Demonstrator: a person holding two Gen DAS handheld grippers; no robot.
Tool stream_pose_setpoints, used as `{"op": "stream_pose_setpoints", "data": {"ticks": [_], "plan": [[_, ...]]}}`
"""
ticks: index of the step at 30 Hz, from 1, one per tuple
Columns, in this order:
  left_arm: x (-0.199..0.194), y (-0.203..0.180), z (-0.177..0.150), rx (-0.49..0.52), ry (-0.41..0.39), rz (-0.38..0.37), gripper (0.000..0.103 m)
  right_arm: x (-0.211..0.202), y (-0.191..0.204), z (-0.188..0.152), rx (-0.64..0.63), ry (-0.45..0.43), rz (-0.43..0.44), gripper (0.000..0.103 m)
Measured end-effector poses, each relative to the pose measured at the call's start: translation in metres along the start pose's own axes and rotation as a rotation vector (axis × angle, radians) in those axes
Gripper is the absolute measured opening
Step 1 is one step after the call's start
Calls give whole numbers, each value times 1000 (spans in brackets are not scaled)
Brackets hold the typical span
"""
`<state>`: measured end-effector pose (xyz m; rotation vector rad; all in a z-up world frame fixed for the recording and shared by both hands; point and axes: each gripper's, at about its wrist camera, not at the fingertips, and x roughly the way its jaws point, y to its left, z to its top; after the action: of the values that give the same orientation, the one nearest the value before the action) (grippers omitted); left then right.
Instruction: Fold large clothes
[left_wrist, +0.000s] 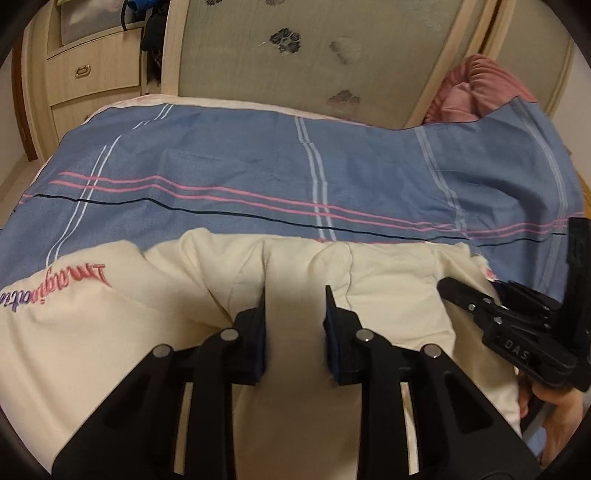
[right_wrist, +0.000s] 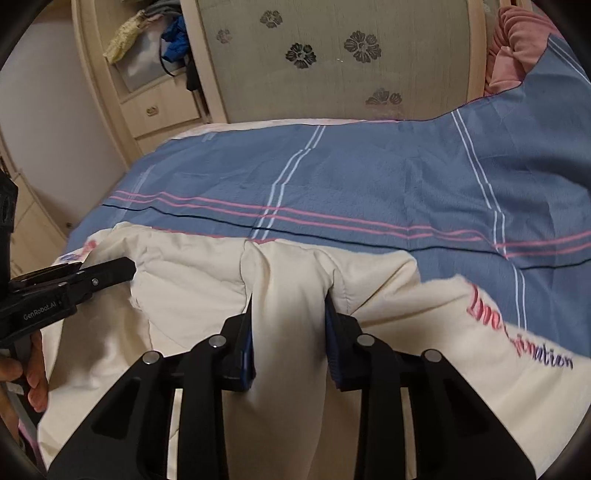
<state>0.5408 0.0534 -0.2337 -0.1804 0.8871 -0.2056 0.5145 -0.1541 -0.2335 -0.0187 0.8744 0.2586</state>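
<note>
Cream cotton fills the near half of both views: a large pale garment (left_wrist: 388, 291) with pink and purple script lettering lies spread on a bed under a blue striped sheet (left_wrist: 258, 166), its far edge running across the sheet just short of the pink stripes. Going from left to right, the lettered part (left_wrist: 55, 284) trails off toward the bed's left side, then the left tool (left_wrist: 295, 295) is clamped on a raised ridge of the cream fabric, a fold standing up between its pads, and next to it the right tool (right_wrist: 288, 299) pinches a like ridge, the two near each other along the same edge. I judge this the grasp step of a fold: both pinches look set, and the next move calls for lifting the two holds together, evenly, and carrying the edge over the body of the garment without letting either slip. Ahead the sheet lies flat and open up to the padded headboard (left_wrist: 295, 55); a drawer unit (left_wrist: 88, 74) stands beyond the bed's left corner, and a pink bundle (left_wrist: 476, 88) sits at the far right, well apart from the cloth
</note>
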Motion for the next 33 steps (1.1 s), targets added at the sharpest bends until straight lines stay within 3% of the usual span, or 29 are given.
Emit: {"op": "stream_pose_setpoints", "data": {"ticks": [7, 13, 19, 21, 22, 23, 24, 25, 28, 29, 30, 31, 33], "plan": [[47, 10, -11, 2, -66, 31, 27, 47, -6, -13, 25, -68, -61, 32], [44, 31, -12, -81, -97, -98, 30, 41, -19, -19, 102, -134, 15, 33], [33, 13, -16, -18, -141, -43, 32, 26, -26, -23, 134, -190, 76, 34], [24, 10, -17, -10, -157, -35, 35, 15, -27, -25, 145, -225, 70, 44], [13, 9, -19, -15, -177, -45, 43, 8, -28, -26, 152, -249, 52, 52], [0, 9, -21, -28, -205, -63, 60, -5, -27, -26, 156, -295, 20, 55], [-12, 8, -22, -35, -240, -63, 70, -14, -25, -25, 151, -334, 3, 58], [-31, 3, -23, -30, -306, -36, 86, -27, -22, -25, 142, -399, -15, 58], [-82, -21, -28, 53, -543, 118, 89, -65, -2, -25, 49, -579, -101, 59], [-100, -30, -32, 74, -633, 164, 89, -69, 4, -24, 8, -579, -142, 58], [-109, -35, -35, 87, -679, 164, 89, -68, 6, -23, -10, -560, -155, 56], [-115, -40, -37, 101, -705, 147, 89, -63, 3, -21, -11, -524, -135, 55], [-100, -46, -33, 119, -625, 132, 89, -39, -7, -20, 29, -424, -85, 55]]}}
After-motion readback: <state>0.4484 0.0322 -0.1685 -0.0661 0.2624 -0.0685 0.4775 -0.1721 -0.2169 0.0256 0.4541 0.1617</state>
